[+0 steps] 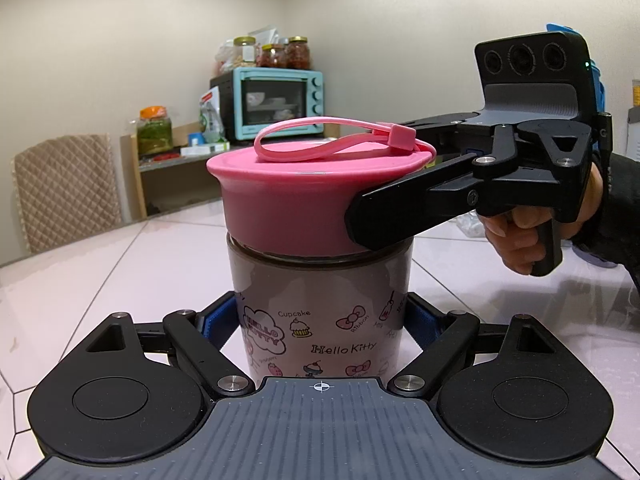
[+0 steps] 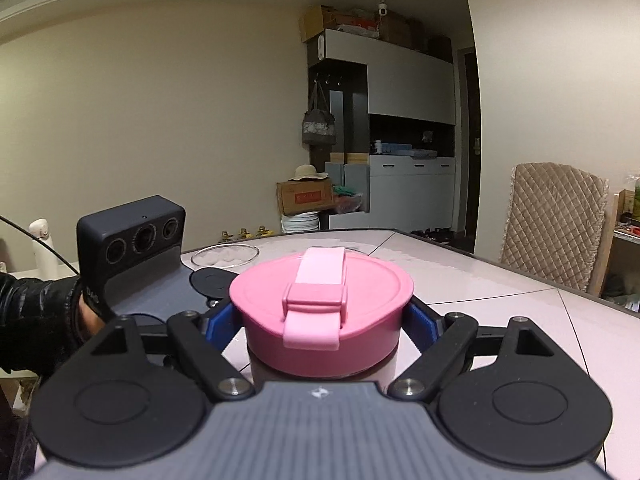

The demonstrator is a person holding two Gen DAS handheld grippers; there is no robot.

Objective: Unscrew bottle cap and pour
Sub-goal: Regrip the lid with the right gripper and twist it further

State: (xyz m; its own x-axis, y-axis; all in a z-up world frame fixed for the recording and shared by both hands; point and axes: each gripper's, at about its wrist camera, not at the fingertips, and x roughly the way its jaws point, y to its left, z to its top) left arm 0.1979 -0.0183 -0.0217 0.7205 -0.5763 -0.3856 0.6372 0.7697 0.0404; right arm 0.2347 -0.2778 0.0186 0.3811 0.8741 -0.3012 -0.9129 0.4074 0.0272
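Observation:
A squat bottle (image 1: pixel 320 300) with cartoon prints stands upright on the pale table (image 1: pixel 100 280). My left gripper (image 1: pixel 322 320) is shut on its body, a blue pad (image 1: pixel 218 322) pressing on each side. The wide pink cap (image 1: pixel 288 204) sits on top, its pink strap (image 1: pixel 320 136) looped over it. My right gripper (image 2: pixel 320 320) comes in level from the right and is shut on the cap (image 2: pixel 320 300), with blue pads (image 2: pixel 418 316) against both its sides. In the left wrist view, one black finger (image 1: pixel 384 216) lies along the cap's near right side.
A person's hand (image 1: pixel 520 236) holds the right gripper's handle. A glass dish (image 2: pixel 224 256) lies on the table beyond the bottle. Quilted chairs (image 1: pixel 68 188) (image 2: pixel 552 224) stand at the table's edges. A shelf with a teal toaster oven (image 1: pixel 280 100) and jars is against the far wall.

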